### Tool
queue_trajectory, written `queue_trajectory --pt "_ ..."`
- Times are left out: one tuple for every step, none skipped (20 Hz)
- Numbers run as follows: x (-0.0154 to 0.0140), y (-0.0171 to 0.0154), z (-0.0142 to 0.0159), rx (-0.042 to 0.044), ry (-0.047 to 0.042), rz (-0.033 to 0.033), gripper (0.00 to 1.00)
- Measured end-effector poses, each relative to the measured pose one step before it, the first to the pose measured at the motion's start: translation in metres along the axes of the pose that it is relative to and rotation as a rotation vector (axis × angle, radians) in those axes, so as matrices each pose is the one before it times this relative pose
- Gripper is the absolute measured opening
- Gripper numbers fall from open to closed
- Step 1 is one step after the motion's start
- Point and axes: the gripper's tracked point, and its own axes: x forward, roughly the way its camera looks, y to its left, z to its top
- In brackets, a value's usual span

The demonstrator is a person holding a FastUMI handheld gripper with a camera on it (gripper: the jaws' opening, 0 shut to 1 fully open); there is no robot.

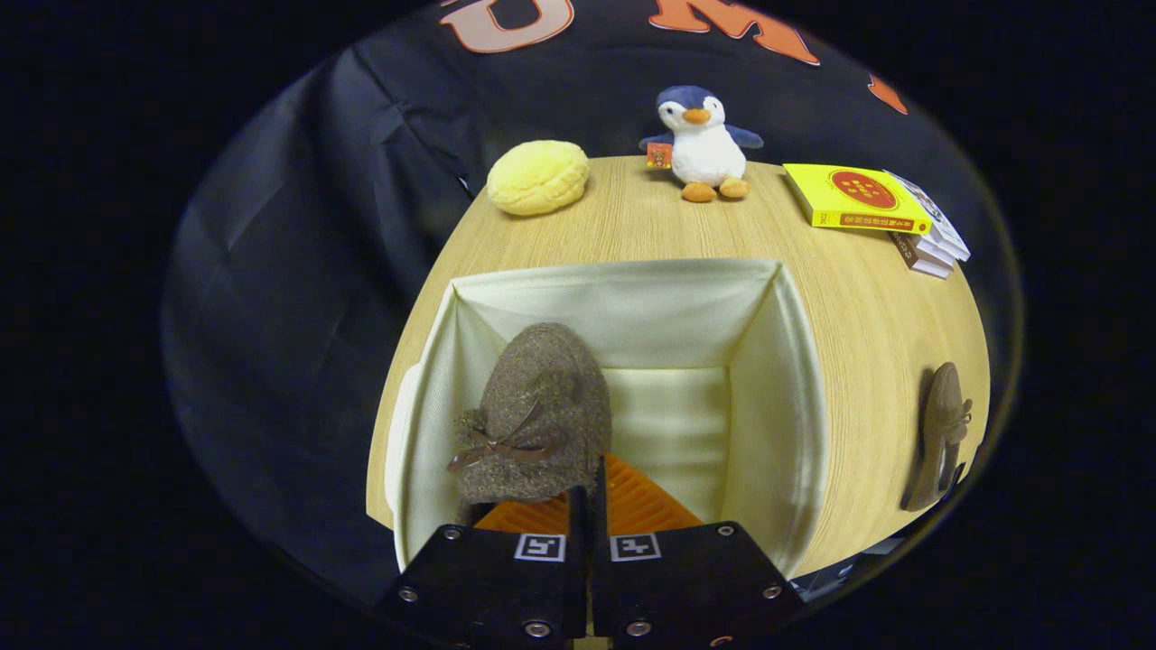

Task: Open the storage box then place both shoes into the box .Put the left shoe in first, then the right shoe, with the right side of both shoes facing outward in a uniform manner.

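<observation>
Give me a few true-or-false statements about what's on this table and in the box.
1. A brown shoe is held inside the open cream box. True.
2. The fingers are spread wide apart. False: they are closed together on the shoe's edge.
3. A second shoe lies on the table, outside the box. True.
4. The toy penguin sits inside the box. False: it stands on the table beyond the box.
5. A yellow book tops a stack. True.

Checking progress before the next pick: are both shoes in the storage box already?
No. One brown shoe hangs inside the storage box, held by the tool, while the other shoe lies on the table.
</observation>
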Motion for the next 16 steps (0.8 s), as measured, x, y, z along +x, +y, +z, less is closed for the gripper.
queue_trajectory --pt "0.00555 0.00383 -0.00647 0.00441 0.02672 -0.00121 0.05" --pt "0.00584 0.00402 -0.00617 0.00177 0.02661 0.00319 0.07" --pt "0.00343 -0.00044 -0.00365 0.00238 0.02024 0.00267 0.1" --pt "0.00235 0.00351 -0.00535 0.00085 0.02095 0.00415 0.11" --pt "0.00021 0.0025 -0.00307 0.0008 0.01612 0.01487 0.13" --pt "-0.00173 0.00341 -0.00362 -0.00195 0.0133 0.02515 0.14" --pt "-0.0038 -0.00266 -0.00333 -0.01204 0.01326 0.00565 0.17" --pt "-0.00486 0.002 -0.00227 -0.00238 0.0008 0.02849 0.19" --pt "-0.00745 0.00291 0.00131 0.00028 -0.0087 0.03302 0.27" --pt "-0.00773 0.00437 0.00085 0.00068 -0.00726 0.04092 0.29" --pt "-0.00943 0.00457 0.00062 -0.00404 -0.00197 0.0425 0.37" --pt "-0.0109 0.00334 0.00097 -0.01615 -0.00749 0.04076 0.42" --pt "-0.01162 0.00114 0.00273 -0.02208 -0.0171 0.02806 0.52" --pt "-0.01296 -0.00182 0.00376 -0.02199 -0.023 0.01844 0.57" --pt "-0.01314 -0.0034 0.00425 -0.01944 -0.02605 0.01659 0.64" --pt "-0.01246 -0.00315 0.00252 -0.0137 -0.0262 0.0187 0.68"
